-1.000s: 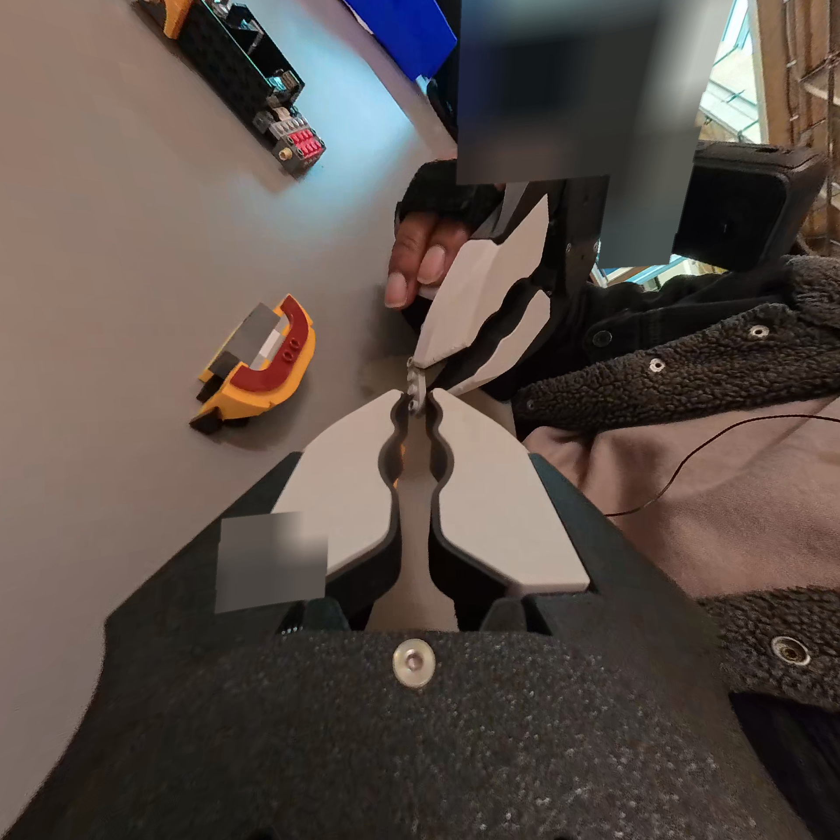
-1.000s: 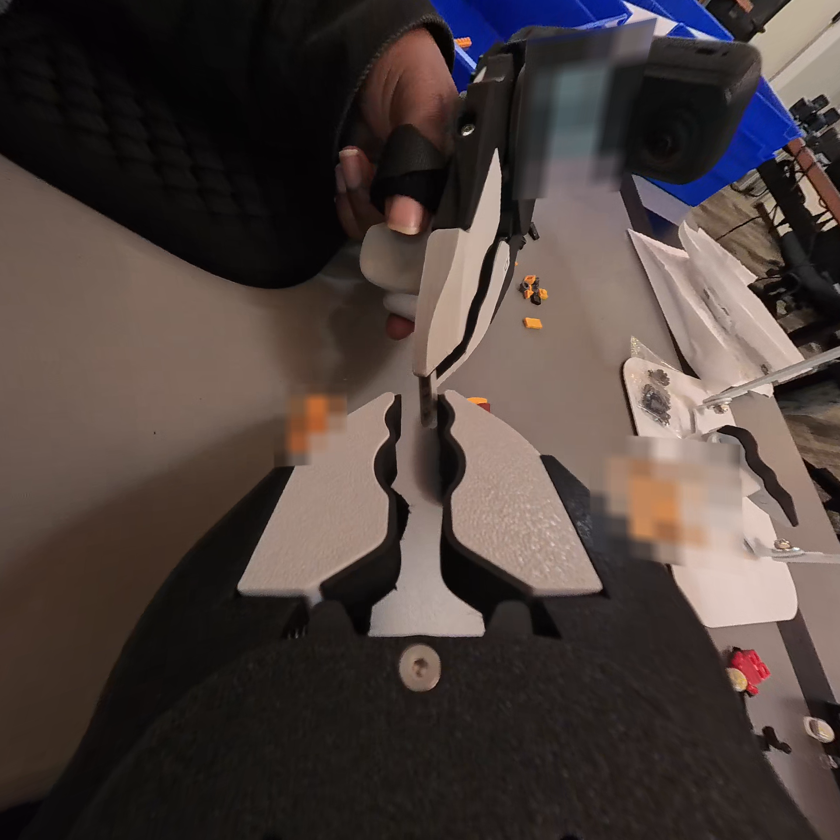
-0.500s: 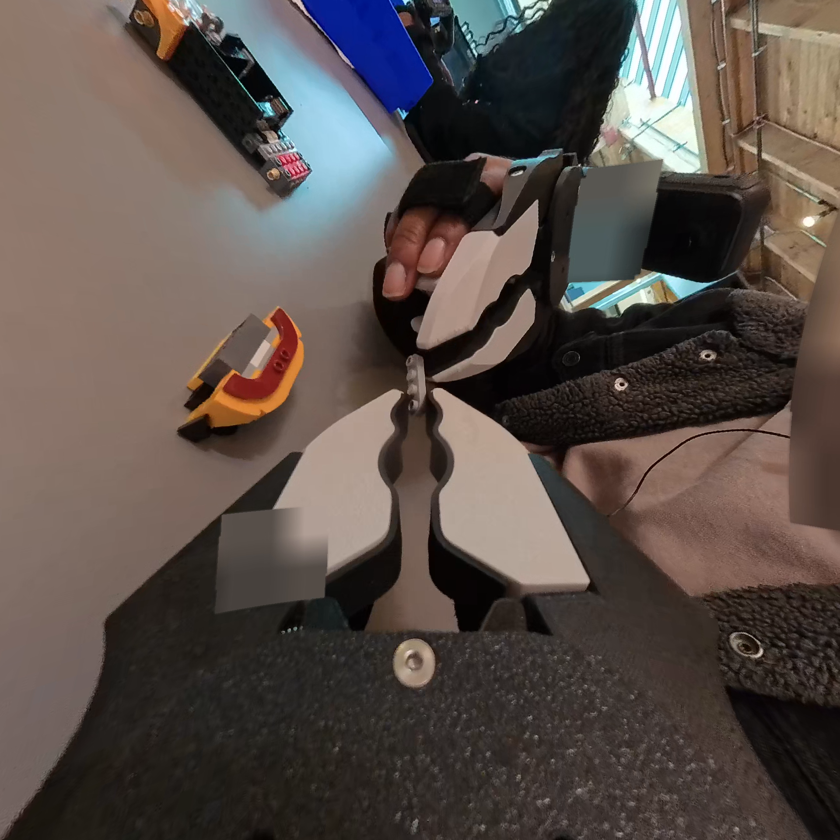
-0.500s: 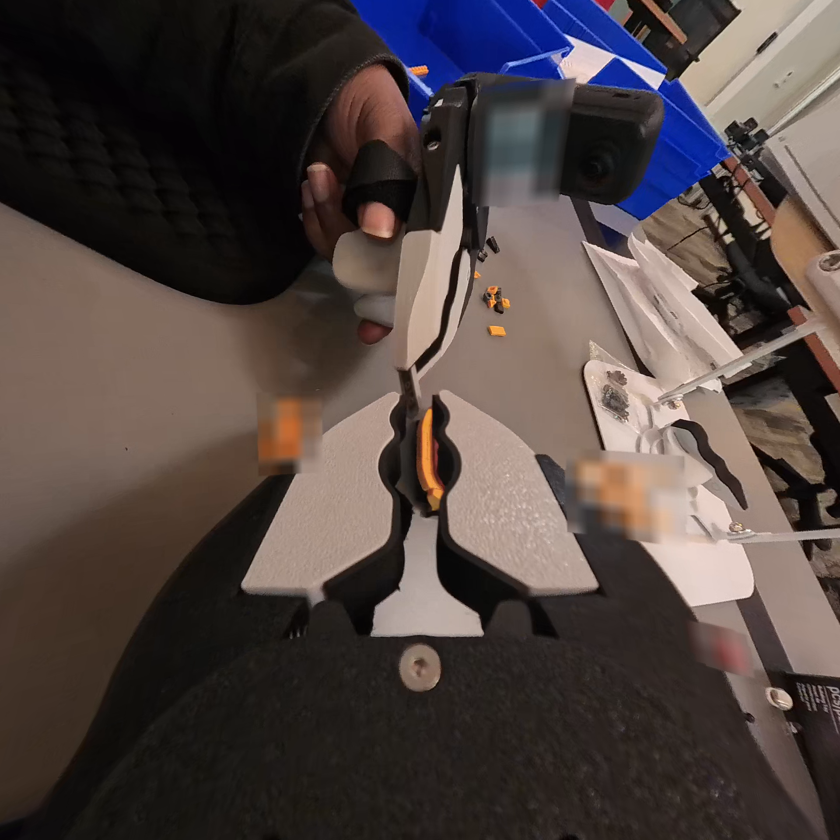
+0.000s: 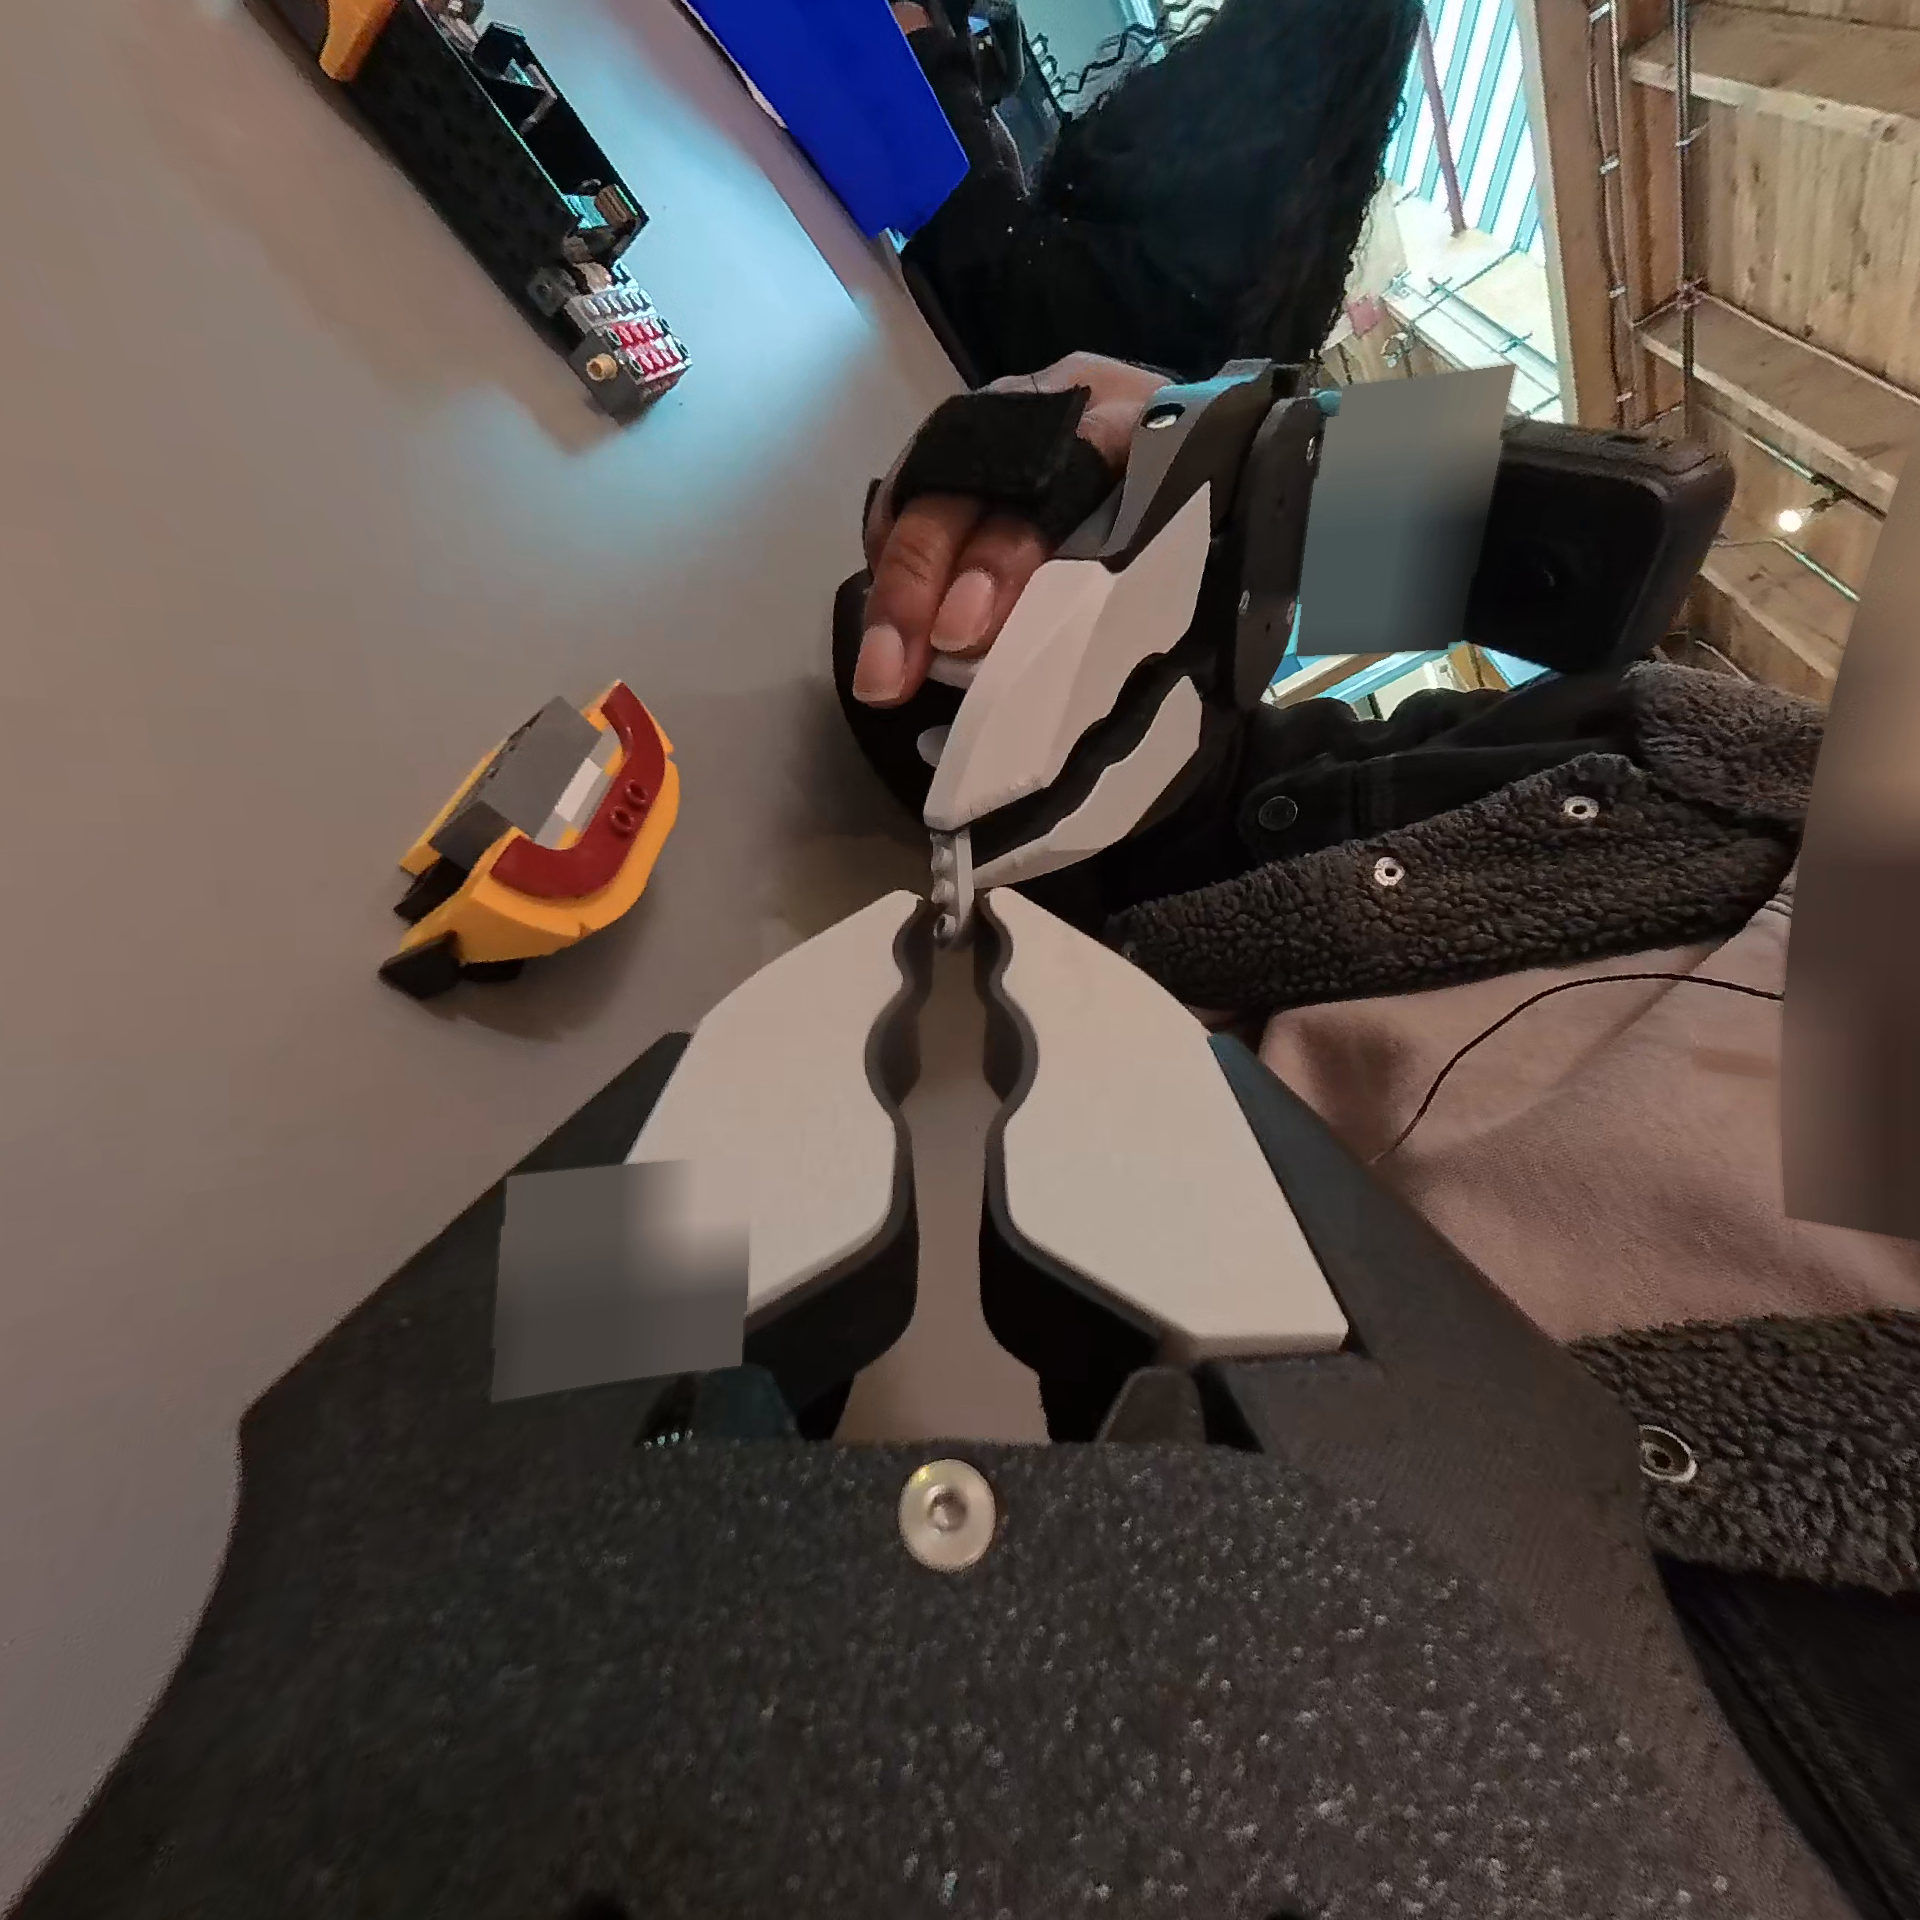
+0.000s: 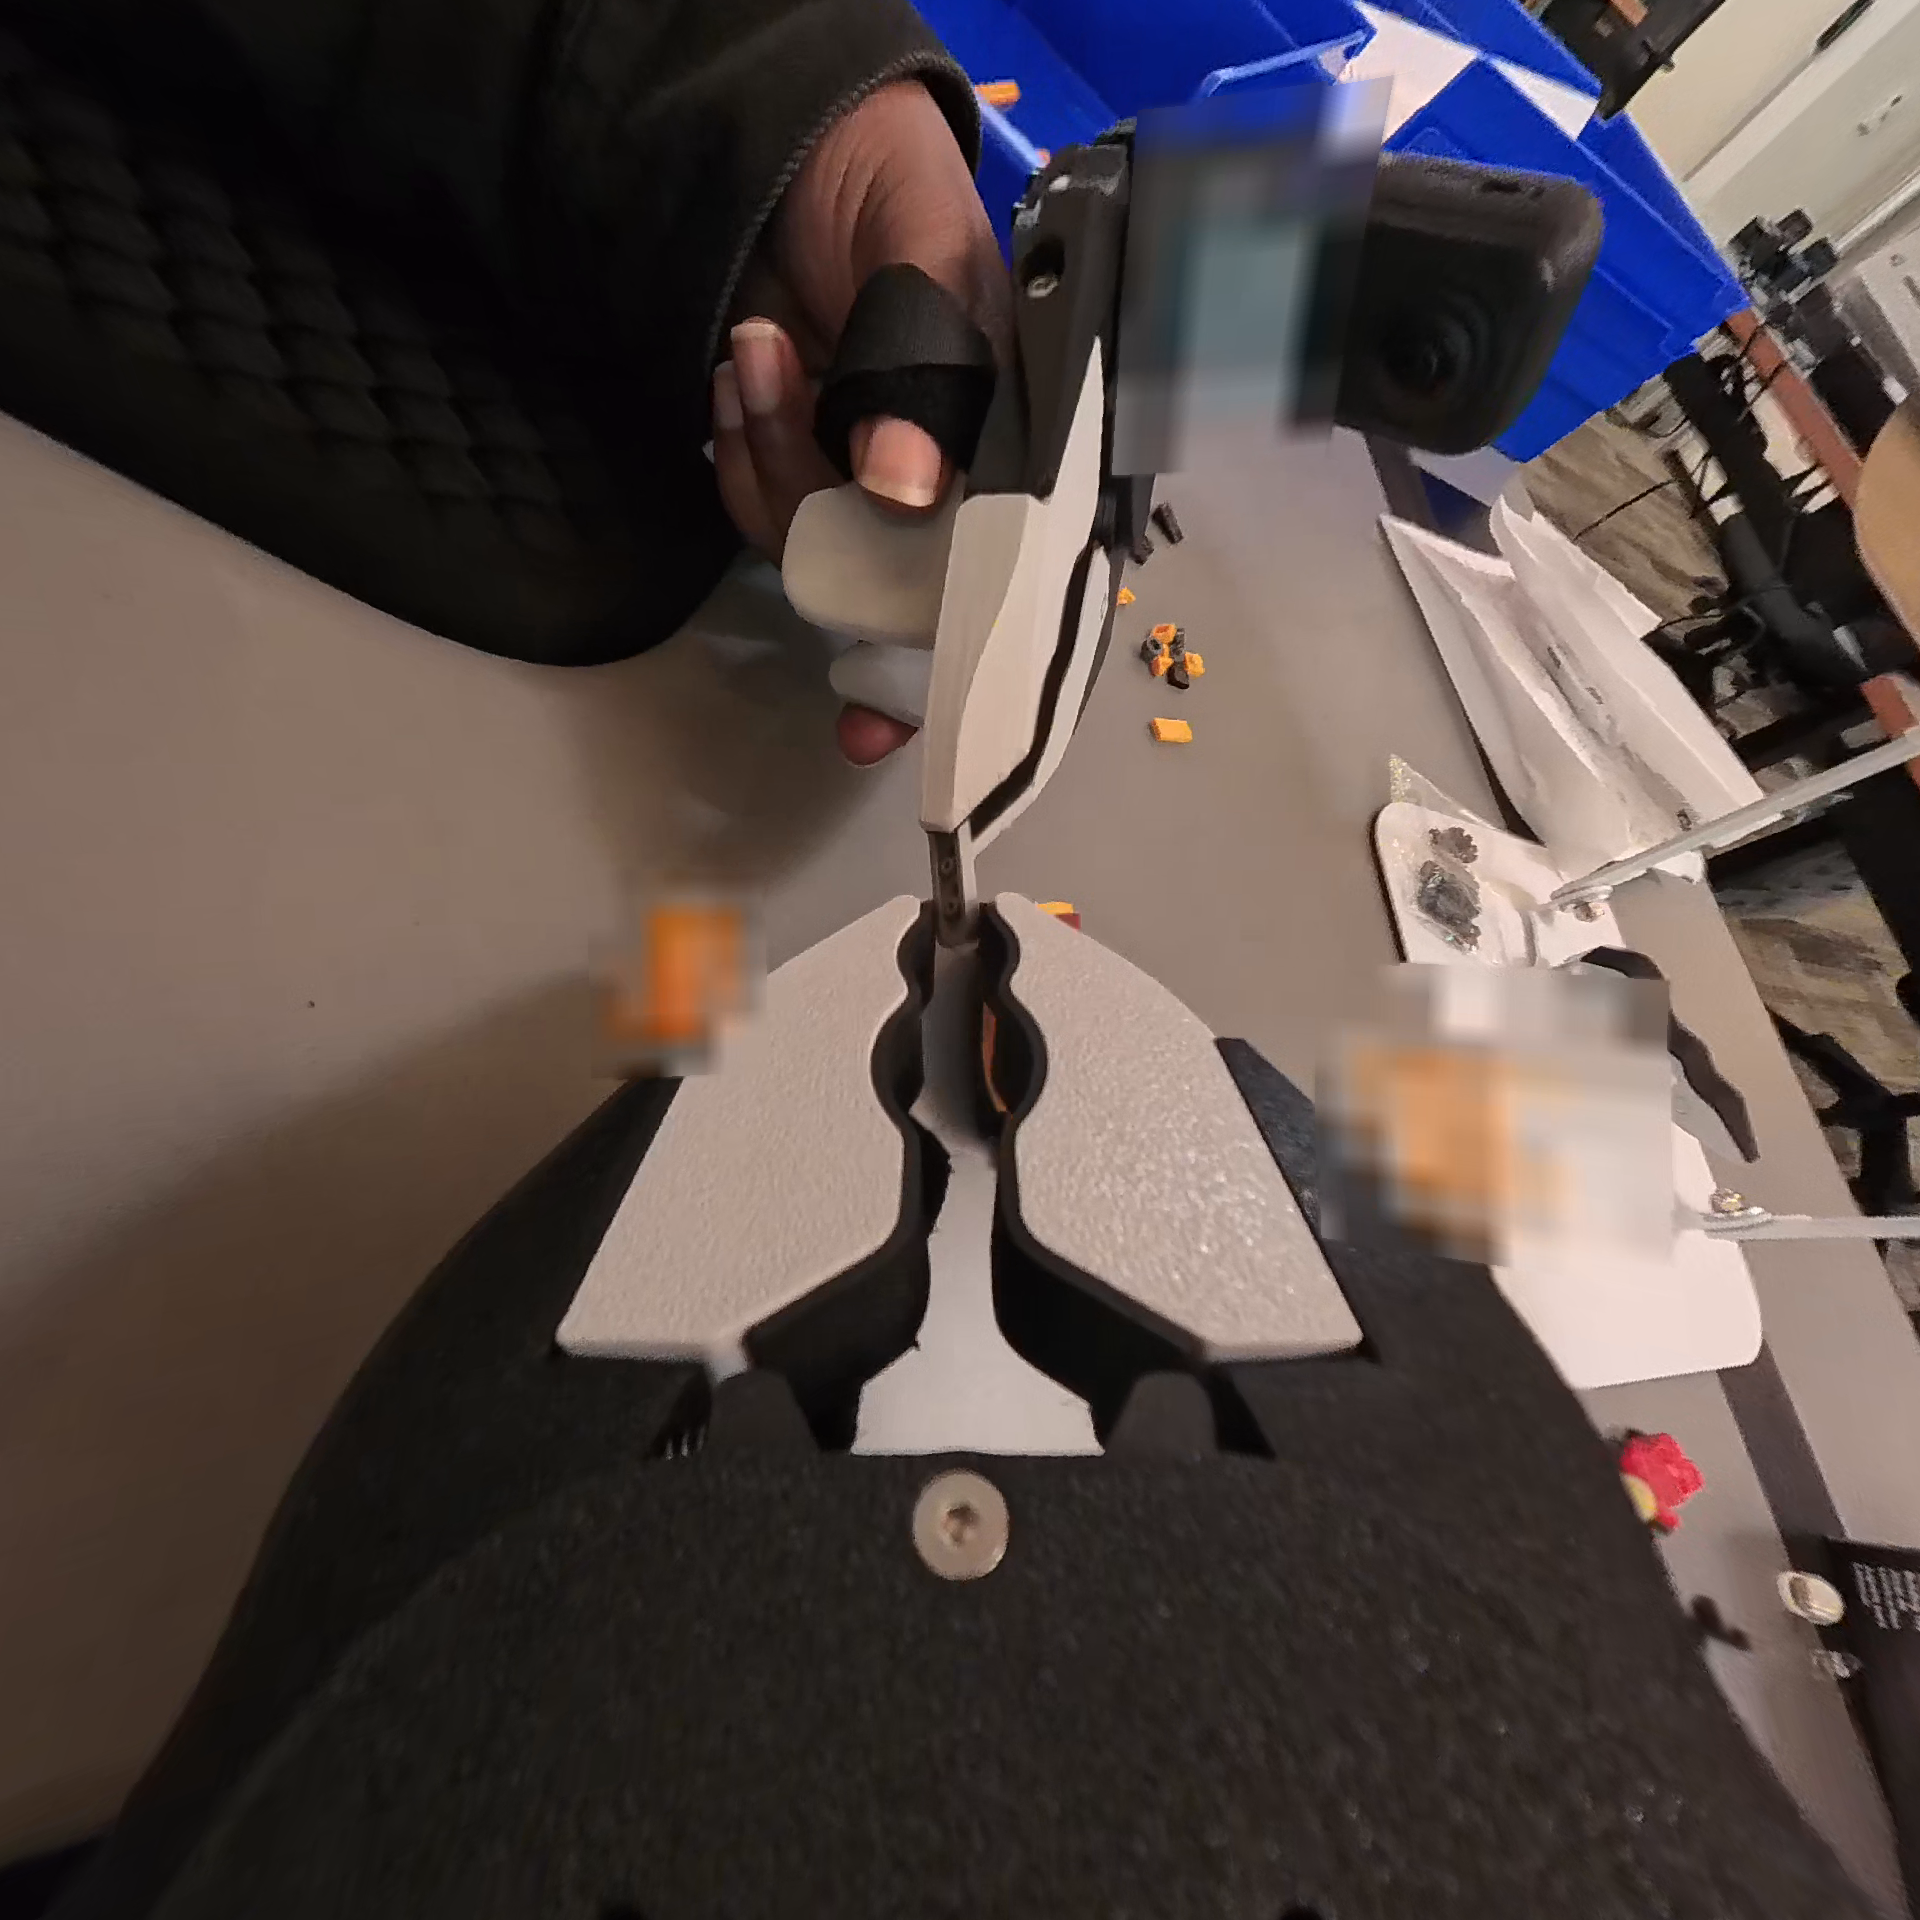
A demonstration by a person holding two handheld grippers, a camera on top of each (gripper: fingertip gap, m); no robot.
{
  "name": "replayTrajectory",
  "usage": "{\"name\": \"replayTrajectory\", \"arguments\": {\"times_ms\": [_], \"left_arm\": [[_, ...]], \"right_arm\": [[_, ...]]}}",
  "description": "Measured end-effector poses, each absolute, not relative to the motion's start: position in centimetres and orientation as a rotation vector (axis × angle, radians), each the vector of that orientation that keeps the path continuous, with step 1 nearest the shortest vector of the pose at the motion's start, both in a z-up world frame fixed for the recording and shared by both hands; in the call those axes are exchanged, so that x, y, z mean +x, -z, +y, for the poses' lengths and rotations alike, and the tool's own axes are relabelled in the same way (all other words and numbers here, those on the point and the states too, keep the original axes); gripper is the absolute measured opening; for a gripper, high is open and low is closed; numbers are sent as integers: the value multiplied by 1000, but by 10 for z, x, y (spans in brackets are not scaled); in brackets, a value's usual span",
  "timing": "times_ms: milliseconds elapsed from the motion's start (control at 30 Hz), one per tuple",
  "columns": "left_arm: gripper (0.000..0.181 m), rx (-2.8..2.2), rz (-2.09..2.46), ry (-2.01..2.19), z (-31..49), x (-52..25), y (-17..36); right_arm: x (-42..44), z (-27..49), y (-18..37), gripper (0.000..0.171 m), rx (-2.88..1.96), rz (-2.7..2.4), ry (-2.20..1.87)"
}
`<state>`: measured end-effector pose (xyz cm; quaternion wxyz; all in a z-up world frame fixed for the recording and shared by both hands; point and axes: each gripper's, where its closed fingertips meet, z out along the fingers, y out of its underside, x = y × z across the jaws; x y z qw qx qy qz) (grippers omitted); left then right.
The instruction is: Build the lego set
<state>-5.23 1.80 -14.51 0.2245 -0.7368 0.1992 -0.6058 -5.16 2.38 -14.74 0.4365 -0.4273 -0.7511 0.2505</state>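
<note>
The small gray holed strip (image 5: 951, 883) spans the tips of both claws. The left claw (image 5: 951, 925) pinches its lower end; the right claw (image 5: 961, 831) pinches its upper end. Left of both, bare table (image 5: 260, 644) surrounds the yellow-and-red piece (image 5: 551, 842).

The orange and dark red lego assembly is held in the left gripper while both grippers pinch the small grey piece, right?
No. The left wrist view shows the orange and dark red assembly lying on the table, apart from the left gripper. Both it and the right gripper pinch the small grey piece.
</note>
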Motion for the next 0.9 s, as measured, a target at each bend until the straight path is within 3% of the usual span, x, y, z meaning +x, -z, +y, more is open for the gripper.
{"name": "replayTrajectory", "arguments": {"times_ms": [33,167,433,667,900], "left_arm": [[7,-2038,558,1657,18,-52,146],[21,-2001,774,1382,18,-54,147],[22,-1856,1348,673,8,-51,177],[9,-1764,1454,470,8,-47,179],[7,-1741,1512,394,6,-47,182]], "right_arm": [[-51,24,149,7,-1096,-1875,-637],[-44,26,163,7,-1364,-1913,-755],[-43,9,182,7,-1656,-1934,-1009],[-41,7,181,7,-1757,-1899,-1130],[-41,6,184,7,-1761,-1914,-1140]]}}
